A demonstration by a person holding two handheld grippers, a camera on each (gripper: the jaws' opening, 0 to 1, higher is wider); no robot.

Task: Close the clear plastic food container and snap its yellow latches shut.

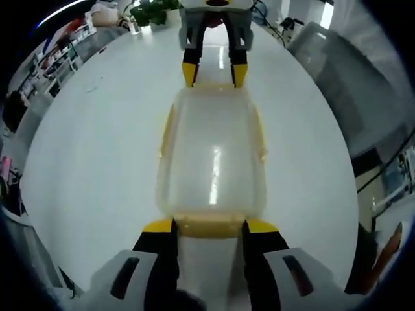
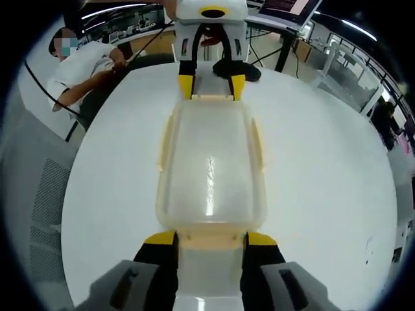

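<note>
Your left hand-held gripper (image 1: 209,227) and right hand-held gripper (image 2: 211,238) each straddle, jaws spread, an end latch of the container (image 1: 213,155) at centre frame on the worktop (image 1: 97,149).

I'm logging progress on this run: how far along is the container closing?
Done: the lid sits on the clear container, which rests on the white table. In hand: each tool stands at one end, the left tool and the right tool each straddling a yellow end latch. Left: whether those end latches are snapped cannot be told; the side latches appear to stand out, probably unsnapped.
</note>
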